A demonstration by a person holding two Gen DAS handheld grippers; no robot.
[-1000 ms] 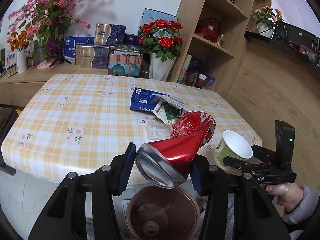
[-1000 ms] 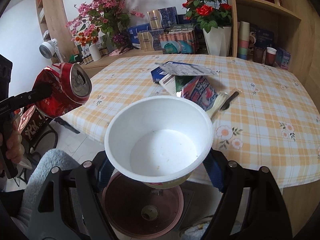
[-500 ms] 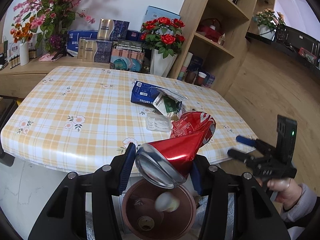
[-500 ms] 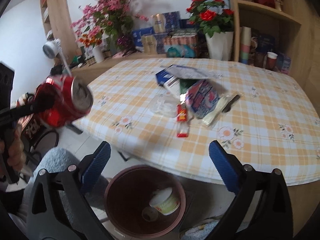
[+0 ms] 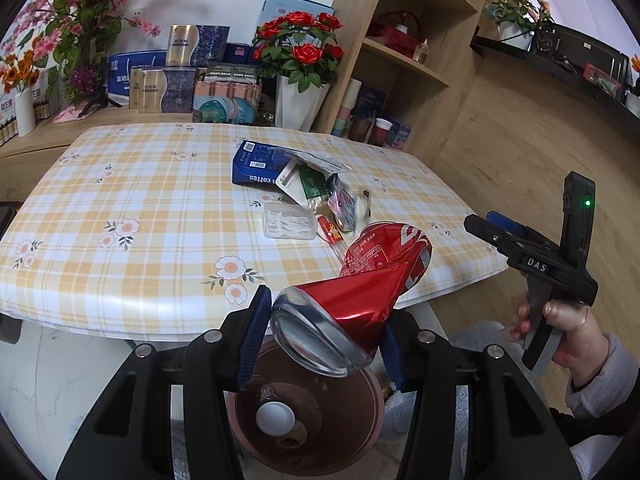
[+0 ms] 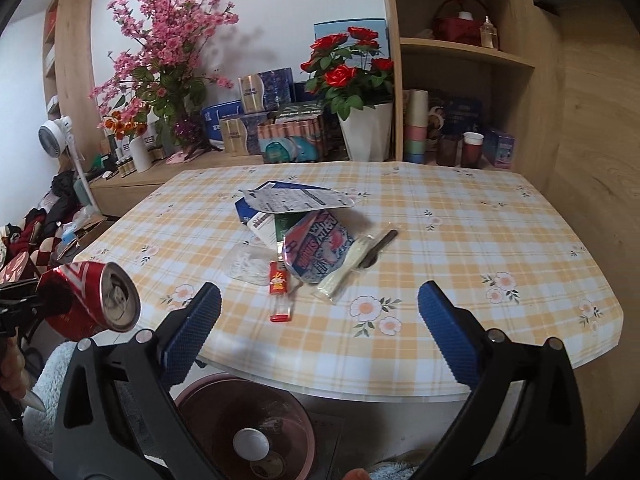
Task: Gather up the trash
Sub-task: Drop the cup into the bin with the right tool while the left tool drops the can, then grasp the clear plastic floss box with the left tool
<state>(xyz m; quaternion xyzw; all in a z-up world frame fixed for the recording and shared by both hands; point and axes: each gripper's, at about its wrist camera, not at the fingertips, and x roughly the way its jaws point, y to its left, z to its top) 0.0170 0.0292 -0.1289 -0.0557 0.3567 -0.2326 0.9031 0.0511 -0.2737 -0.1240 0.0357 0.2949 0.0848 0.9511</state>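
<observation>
Trash lies in a loose pile near the middle of the tabletop [image 6: 460, 216], which wears a yellow checked cloth with small flowers. The pile holds a blue coffee box [image 5: 256, 162], a flat printed packet [image 6: 294, 200] lying across it, a green and white wrapper [image 5: 308, 186], a crumpled snack bag [image 6: 318, 250], a clear plastic box [image 5: 288, 222] and a small red lighter [image 6: 279, 294] close to the near edge. A pale sachet [image 6: 346, 270] and a dark stick [image 6: 380, 246] lie just beside the snack bag.

The left hand-held gripper [image 5: 324, 332] pinches a crushed red can [image 5: 360, 292] between its blue pads, the open mouth of the can facing the camera. The can hangs off the near edge of the tabletop, above a brown bin [image 5: 360, 432] on the floor. A white cup [image 5: 276, 418] lies inside the bin.

The right hand-held gripper [image 6: 320, 332] is spread wide with nothing between its blue pads [image 6: 192, 328]. It points over the near edge of the tabletop toward the pile, and the bin shows below it. In the left wrist view a hand [image 5: 568, 328] in a grey sleeve grasps its handle off the right side of the tabletop.

Behind the tabletop a low shelf carries boxes, a pot of red roses [image 6: 352, 68] and a vase of pink blossoms [image 6: 168, 40].
</observation>
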